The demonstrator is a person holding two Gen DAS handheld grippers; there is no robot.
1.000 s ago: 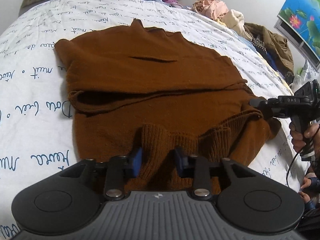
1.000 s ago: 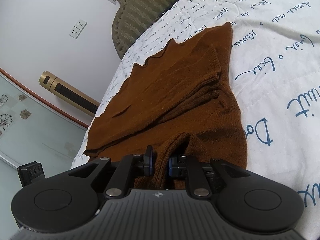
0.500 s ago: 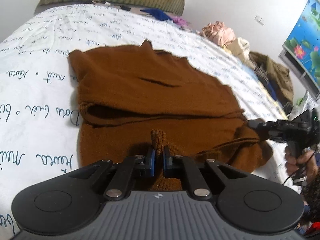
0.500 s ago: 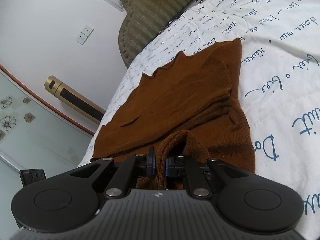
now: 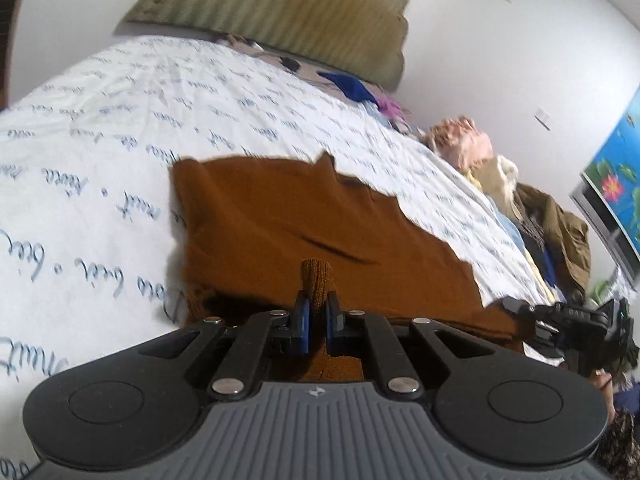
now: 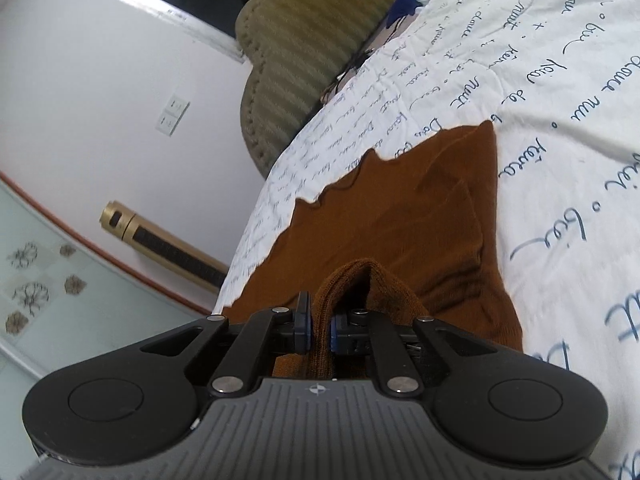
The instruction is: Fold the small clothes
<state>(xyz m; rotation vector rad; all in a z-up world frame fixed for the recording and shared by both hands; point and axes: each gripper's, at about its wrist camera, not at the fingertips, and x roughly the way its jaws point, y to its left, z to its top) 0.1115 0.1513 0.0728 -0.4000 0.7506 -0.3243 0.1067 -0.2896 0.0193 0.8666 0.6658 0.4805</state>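
A brown knit sweater (image 5: 280, 216) lies spread on the white bed cover with blue script (image 5: 100, 140). My left gripper (image 5: 317, 308) is shut on the sweater's ribbed near edge, and a tuft of rib sticks up between the blue pads. My right gripper (image 6: 320, 322) is shut on another part of the same ribbed edge (image 6: 352, 280), which bunches up over it. Both hold the near edge lifted above the rest of the sweater (image 6: 400, 216). The right gripper also shows at the right of the left wrist view (image 5: 568, 320).
An olive padded headboard (image 5: 280, 12) stands at the far end of the bed. A pile of clothes (image 5: 520, 200) lies along the bed's right side. A gold cylinder (image 6: 160, 240) stands by the wall beside the bed.
My left gripper closed on the ribbed edge. Both grippers have since lifted that edge and carried it forward over the sweater, toward the headboard.
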